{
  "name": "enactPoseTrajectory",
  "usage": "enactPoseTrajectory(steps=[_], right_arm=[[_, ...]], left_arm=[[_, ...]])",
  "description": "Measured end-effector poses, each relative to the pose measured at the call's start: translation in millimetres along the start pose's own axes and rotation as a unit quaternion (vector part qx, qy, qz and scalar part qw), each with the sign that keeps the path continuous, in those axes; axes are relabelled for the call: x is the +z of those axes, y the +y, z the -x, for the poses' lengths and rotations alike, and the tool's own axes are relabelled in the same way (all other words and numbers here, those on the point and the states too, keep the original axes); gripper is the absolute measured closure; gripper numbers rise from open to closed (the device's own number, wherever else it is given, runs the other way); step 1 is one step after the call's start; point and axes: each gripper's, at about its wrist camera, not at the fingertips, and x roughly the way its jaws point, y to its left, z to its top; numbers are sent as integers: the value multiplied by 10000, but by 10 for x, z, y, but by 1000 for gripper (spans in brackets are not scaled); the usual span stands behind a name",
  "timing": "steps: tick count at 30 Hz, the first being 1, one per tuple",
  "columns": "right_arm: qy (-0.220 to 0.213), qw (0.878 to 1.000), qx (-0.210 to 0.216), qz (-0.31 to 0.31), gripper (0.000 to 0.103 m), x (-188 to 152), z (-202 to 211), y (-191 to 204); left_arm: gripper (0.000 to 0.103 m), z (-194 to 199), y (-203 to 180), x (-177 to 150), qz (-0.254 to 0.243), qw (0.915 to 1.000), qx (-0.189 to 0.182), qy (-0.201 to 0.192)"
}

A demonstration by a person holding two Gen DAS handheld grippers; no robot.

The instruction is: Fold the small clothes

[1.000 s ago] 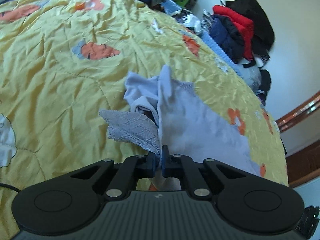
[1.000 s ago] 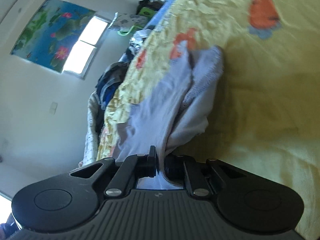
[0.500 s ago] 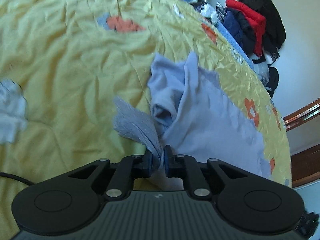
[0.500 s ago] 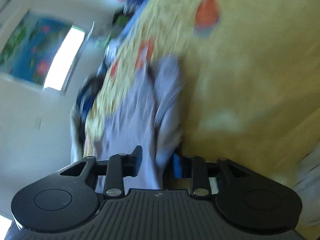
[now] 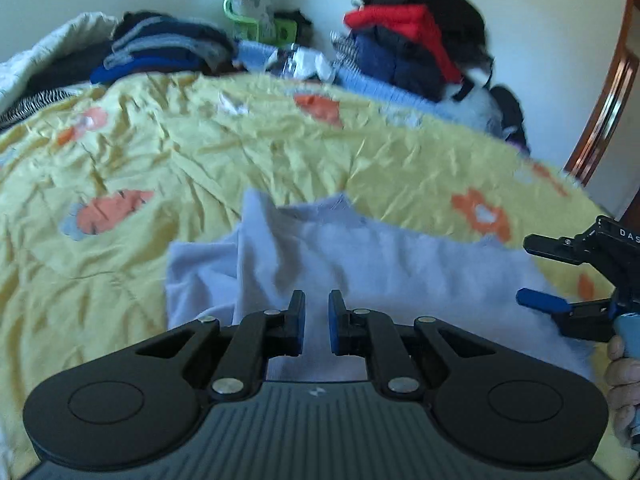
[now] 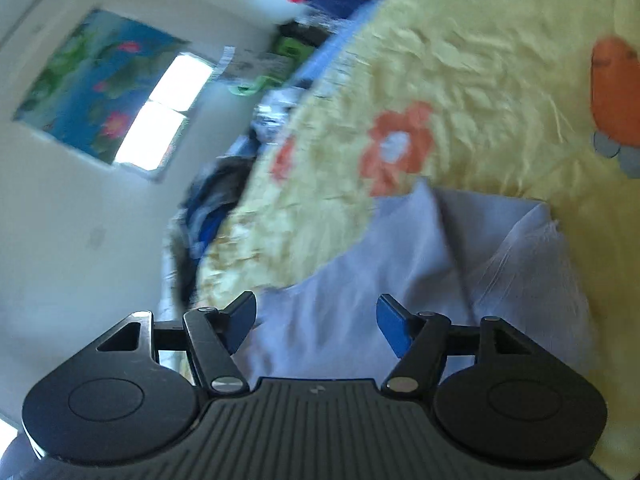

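Observation:
A small lavender garment (image 5: 380, 256) lies spread on the yellow flowered quilt (image 5: 200, 160), with one fold along its left side. My left gripper (image 5: 316, 304) hovers over its near edge. Its jaws stand a narrow gap apart and no cloth is pinched between them. My right gripper (image 5: 524, 268) enters from the right edge, over the garment's right side. In the right wrist view my right gripper (image 6: 316, 308) has its jaws opening wide, with the garment (image 6: 400, 280) below them and nothing between them.
Piles of clothes (image 5: 400, 40) and a folded stack (image 5: 168, 44) line the far edge of the bed. A wooden door frame (image 5: 604, 100) is at the right. A hand (image 5: 620, 372) holds the right gripper. A window (image 6: 160, 112) and a painting (image 6: 88, 84) are on the wall.
Both grippers have let go of the garment's edge. It was bunched and lifted and now lies flatter on the quilt. The right jaws have widened a lot, the left only slightly.

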Motion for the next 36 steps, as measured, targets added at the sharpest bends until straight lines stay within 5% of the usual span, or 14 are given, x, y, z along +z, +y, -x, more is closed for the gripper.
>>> enactPoseTrajectory(steps=[2,4,6,9,12,18,20,24,28,32,36], right_arm=[[-31,9999,-143,-6,48,43,-56,-126],[-100,9994,-67,-339,65,75,-53,-274],[-27,9989,-18,-476,66,106,-44,-326],[-83,9994,-80,-335,50,55,56,-215],[-249,9990,354,66,34,-38,199,4],[-86,9999,59,74,33,135,-102,83],[-21,9995,-309,71,36,163,-207,5],[-62,9994,-200,263,40,121,-211,-28],[62,9978,-169,641,37,-44,-12,205],[-181,9772,-374,2084,31,-585,443,517],[-306,9511,-688,2995,24,-1067,676,571]], left_arm=[[92,-253,96,12,171,9991,35,384],[91,-308,176,44,255,9993,-119,257],[91,-329,184,103,301,9988,-128,366],[91,-212,95,146,97,9996,-56,254],[91,-112,-36,179,-284,9992,-253,-145],[91,-631,-48,319,-247,9989,96,383],[91,-648,-42,295,-280,9992,85,284],[91,-624,-24,266,-252,9994,51,211],[91,-442,-72,222,-403,9983,392,140],[91,-4,-14,30,-567,9949,835,-40],[82,421,262,-269,163,9976,670,8]])
